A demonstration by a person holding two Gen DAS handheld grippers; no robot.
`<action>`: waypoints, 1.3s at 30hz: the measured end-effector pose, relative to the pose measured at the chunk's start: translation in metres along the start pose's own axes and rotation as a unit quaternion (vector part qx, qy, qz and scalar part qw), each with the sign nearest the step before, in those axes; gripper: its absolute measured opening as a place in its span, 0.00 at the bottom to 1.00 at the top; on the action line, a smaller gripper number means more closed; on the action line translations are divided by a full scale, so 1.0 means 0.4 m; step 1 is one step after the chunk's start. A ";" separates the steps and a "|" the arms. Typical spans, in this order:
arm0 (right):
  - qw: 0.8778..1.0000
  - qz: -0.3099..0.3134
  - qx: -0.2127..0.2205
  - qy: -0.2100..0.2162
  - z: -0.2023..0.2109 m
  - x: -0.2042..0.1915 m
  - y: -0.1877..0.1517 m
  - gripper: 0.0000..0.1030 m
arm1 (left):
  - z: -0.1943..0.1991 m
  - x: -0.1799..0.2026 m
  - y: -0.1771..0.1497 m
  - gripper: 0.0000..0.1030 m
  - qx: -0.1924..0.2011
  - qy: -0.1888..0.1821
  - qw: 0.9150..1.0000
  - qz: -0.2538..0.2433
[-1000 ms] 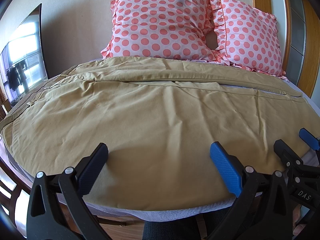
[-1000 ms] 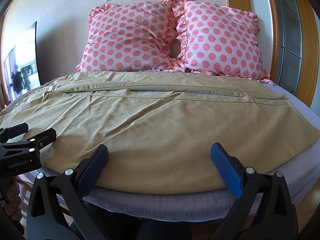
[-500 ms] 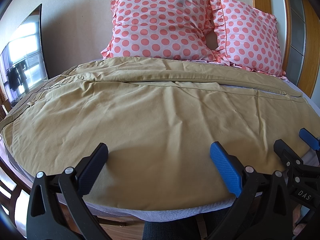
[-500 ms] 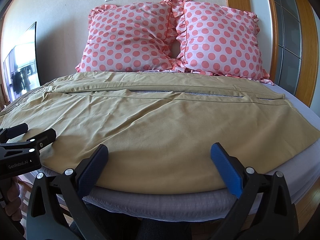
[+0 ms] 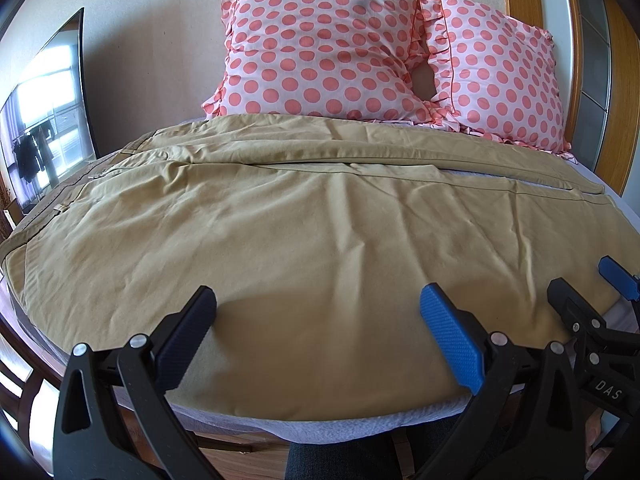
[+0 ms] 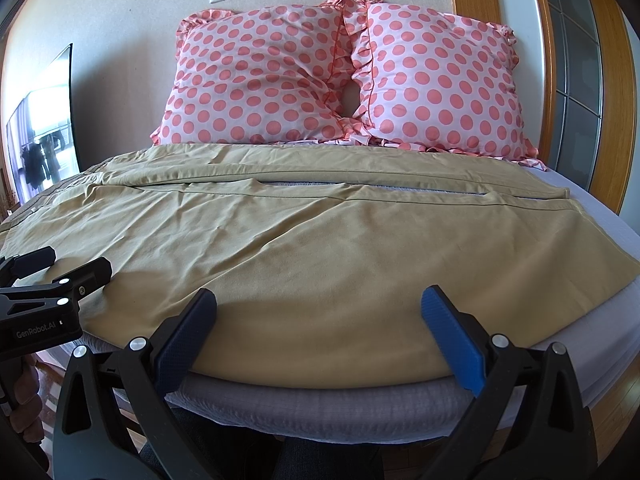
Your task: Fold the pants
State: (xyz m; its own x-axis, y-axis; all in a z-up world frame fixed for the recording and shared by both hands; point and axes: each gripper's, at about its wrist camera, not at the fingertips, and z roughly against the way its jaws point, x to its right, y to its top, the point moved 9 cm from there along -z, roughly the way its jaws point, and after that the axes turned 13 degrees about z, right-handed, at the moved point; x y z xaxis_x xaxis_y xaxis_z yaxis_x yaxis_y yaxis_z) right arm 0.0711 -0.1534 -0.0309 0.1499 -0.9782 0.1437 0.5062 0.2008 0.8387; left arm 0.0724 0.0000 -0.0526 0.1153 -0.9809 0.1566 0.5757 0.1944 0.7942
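Tan pants lie spread flat across the bed, waistband at the left, leg ends at the right, one leg nearer me and one farther; they also show in the right wrist view. My left gripper is open and empty, hovering over the near edge of the pants. My right gripper is open and empty over the same near edge, further right. Each gripper shows at the side of the other's view: the right one, the left one.
Two pink polka-dot pillows lean on the wall at the bed's head. The grey-lilac sheet shows at the bed's near edge. A dark screen stands at the left. A wooden door frame is at the right.
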 end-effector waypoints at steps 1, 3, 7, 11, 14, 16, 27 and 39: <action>1.000 0.000 0.000 0.000 0.000 0.000 0.000 0.99 | 0.000 0.000 0.000 0.98 0.000 0.000 1.000 0.000; 1.000 0.000 0.000 0.000 0.000 0.000 0.000 0.99 | 0.000 0.000 0.000 0.98 0.000 0.000 1.000 0.000; 1.000 0.000 0.000 0.000 0.000 0.000 0.000 0.99 | 0.000 0.000 0.000 0.98 0.000 0.000 1.000 0.000; 1.000 0.000 0.000 0.000 0.000 0.001 0.000 0.99 | 0.000 0.000 0.000 0.98 0.001 0.000 1.000 0.000; 1.000 0.000 0.000 0.000 0.000 0.001 -0.001 0.99 | 0.000 0.000 0.000 0.98 0.001 0.000 1.000 0.000; 1.000 0.000 0.001 0.000 0.000 0.001 -0.001 0.99 | 0.000 0.000 0.000 0.98 0.001 0.000 1.000 0.000; 0.999 -0.003 -0.021 0.031 -0.018 0.011 0.006 0.99 | -0.002 -0.003 0.004 0.98 -0.017 -0.007 1.000 0.002; 0.969 -0.183 -0.111 -0.126 -0.302 0.665 0.253 0.90 | 0.000 -0.002 0.212 0.98 0.018 -0.025 0.999 0.037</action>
State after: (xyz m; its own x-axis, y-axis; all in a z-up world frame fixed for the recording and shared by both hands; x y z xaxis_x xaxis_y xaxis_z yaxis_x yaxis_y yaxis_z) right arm 0.2648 -0.3870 0.0287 -0.2729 -0.9620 0.0048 0.6602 -0.1836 0.7284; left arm 0.1211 0.0172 0.0147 0.1151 -0.9630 0.2439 0.5381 0.2668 0.7995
